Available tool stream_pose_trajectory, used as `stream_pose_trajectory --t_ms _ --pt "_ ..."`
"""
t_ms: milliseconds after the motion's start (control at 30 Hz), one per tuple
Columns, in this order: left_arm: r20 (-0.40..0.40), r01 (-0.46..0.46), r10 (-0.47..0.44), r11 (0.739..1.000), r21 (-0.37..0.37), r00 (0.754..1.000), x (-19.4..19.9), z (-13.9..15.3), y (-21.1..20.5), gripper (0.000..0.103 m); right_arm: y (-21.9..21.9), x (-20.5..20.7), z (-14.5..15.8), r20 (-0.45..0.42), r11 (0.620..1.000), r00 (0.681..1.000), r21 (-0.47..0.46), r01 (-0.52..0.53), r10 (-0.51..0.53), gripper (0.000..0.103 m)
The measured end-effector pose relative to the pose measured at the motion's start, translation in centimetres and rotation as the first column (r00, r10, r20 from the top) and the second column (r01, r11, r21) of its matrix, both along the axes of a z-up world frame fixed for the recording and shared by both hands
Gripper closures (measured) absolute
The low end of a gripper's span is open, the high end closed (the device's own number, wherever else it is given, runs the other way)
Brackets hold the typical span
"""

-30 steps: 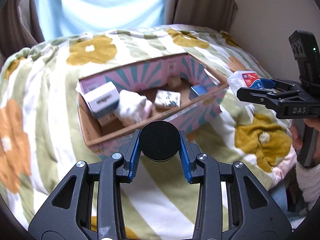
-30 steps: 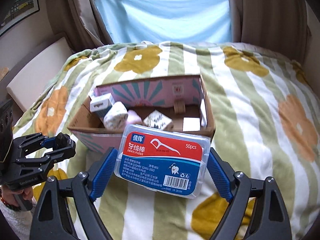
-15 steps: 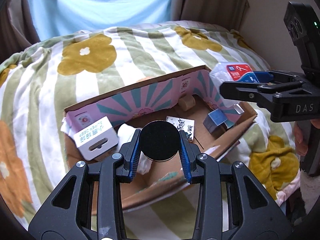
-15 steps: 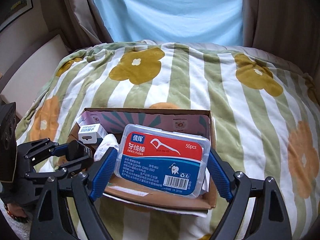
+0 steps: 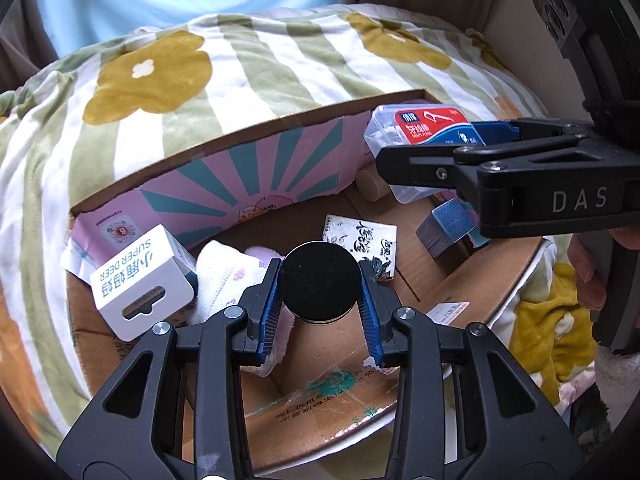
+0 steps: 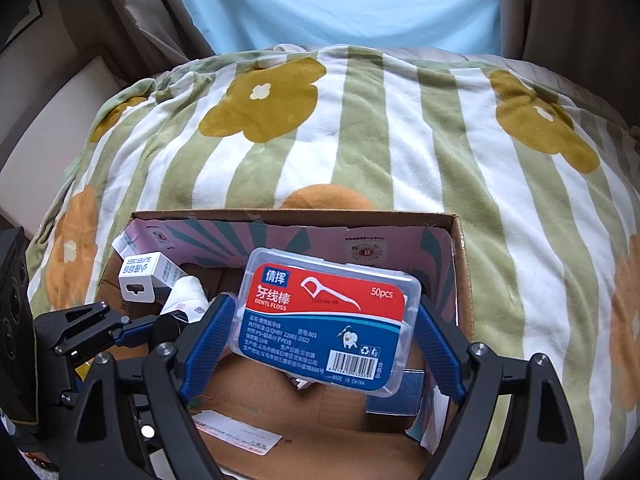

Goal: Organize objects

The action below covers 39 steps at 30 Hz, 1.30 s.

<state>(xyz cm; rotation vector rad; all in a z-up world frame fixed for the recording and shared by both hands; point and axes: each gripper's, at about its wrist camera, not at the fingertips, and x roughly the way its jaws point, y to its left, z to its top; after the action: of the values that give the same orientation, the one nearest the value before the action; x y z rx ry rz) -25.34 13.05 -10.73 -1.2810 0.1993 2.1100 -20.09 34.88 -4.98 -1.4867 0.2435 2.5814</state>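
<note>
Left gripper (image 5: 320, 292): jaws closed in tight on a black round disc-shaped object (image 5: 320, 282), blue pads pressing its two sides. It hangs over the near-left part of an open cardboard box (image 5: 248, 128), pointing steeply down into it.

Right gripper (image 6: 320, 316): jaws spread wide but clamped on a clear plastic dental floss case (image 6: 326, 316) with a red and blue label, pads against its two short ends. The case is held flat, label up, above the right half of the box. In the left wrist view the same gripper (image 5: 472, 148) comes in from the right with the case (image 5: 420, 128) at the far-right corner of the box. A hand (image 5: 592, 268) grips its handle at the right edge.

Box contents, left wrist view:
- white carton marked SUPER DEER (image 5: 140, 284), tilted, at the left wall;
- white cloth bundle with small print (image 5: 232, 276), just right of the carton and partly under the left gripper;
- small white packet with black ink drawing (image 5: 360, 236), centre floor;
- small blue box (image 5: 448, 224), right of the packet, below the floss case;
- pale cylinder (image 5: 372, 186) at the far wall, partly hidden by the right gripper.

Box inner walls show a pink and teal sunburst print. The box rests on a striped green and white blanket (image 6: 400, 140) with yellow and orange flowers. Beyond it, a light blue curtain (image 6: 340, 0) between brown drapes.
</note>
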Motion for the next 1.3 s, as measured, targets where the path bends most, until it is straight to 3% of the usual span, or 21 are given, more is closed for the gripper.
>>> stream_pose_trajectory --t_ms 267,300,333,367,400,467,567,733,1000,1100,1300 --pt "0.023 -0.027 0.028 0.999 -0.027 0.999 -0.3 -0.1 0.6 0.066 0.3 -0.5 0.1 -0.003 1.0 1.0 -0.009 0.015 -0.015 0.017" --pt "0.022 -0.031 0.032 0.999 -0.039 0.999 -0.2 0.0 0.7 0.06 0.5 -0.6 0.1 -0.002 0.999 1.0 -0.025 0.023 -0.023 0.017" --pt "0.011 -0.029 0.03 0.998 -0.049 1.0 -0.1 0.1 0.8 0.024 0.7 -0.7 0.1 0.003 0.999 1.0 -0.04 0.027 -0.027 0.017" --pt "-0.014 -0.031 0.03 0.998 -0.056 0.999 0.2 0.4 0.8 0.003 0.9 -0.8 0.1 0.009 0.998 0.999 -0.06 0.031 -0.031 0.015" --pt "-0.045 -0.033 0.031 0.998 -0.048 0.998 0.4 0.7 0.7 0.0 1.2 -0.9 0.0 0.019 0.996 0.999 -0.083 0.034 -0.033 0.008" --pt "-0.06 -0.031 0.028 0.998 -0.052 0.998 0.8 1.0 0.6 0.0 1.5 -0.7 0.0 0.013 0.995 0.999 -0.089 0.048 -0.047 0.001" --pt "-0.059 -0.027 0.024 0.998 -0.05 0.998 1.3 1.1 0.3 0.0 1.5 -0.1 0.2 0.001 0.997 0.998 -0.041 0.069 -0.069 0.0" --pt "-0.071 -0.028 0.024 0.998 -0.056 0.997 2.3 1.5 -0.1 0.0 1.1 0.7 0.8 -0.008 0.997 0.998 -0.037 0.063 -0.063 0.001" --pt "-0.117 -0.068 0.065 0.997 -0.024 0.991 3.7 4.3 -1.3 0.0 -0.1 2.1 2.8 -0.035 0.998 0.998 0.014 0.06 -0.06 0.001" --pt "-0.186 -0.118 0.111 0.993 -0.027 0.976 4.7 5.9 -2.0 0.0 -0.8 2.8 4.1 -0.053 0.998 0.997 0.025 0.066 -0.064 0.001" --pt "-0.262 -0.209 0.214 0.977 0.049 0.941 7.2 10.2 -5.2 0.0 -3.4 5.9 8.3 -0.151 0.994 0.988 0.09 0.056 -0.041 0.001"
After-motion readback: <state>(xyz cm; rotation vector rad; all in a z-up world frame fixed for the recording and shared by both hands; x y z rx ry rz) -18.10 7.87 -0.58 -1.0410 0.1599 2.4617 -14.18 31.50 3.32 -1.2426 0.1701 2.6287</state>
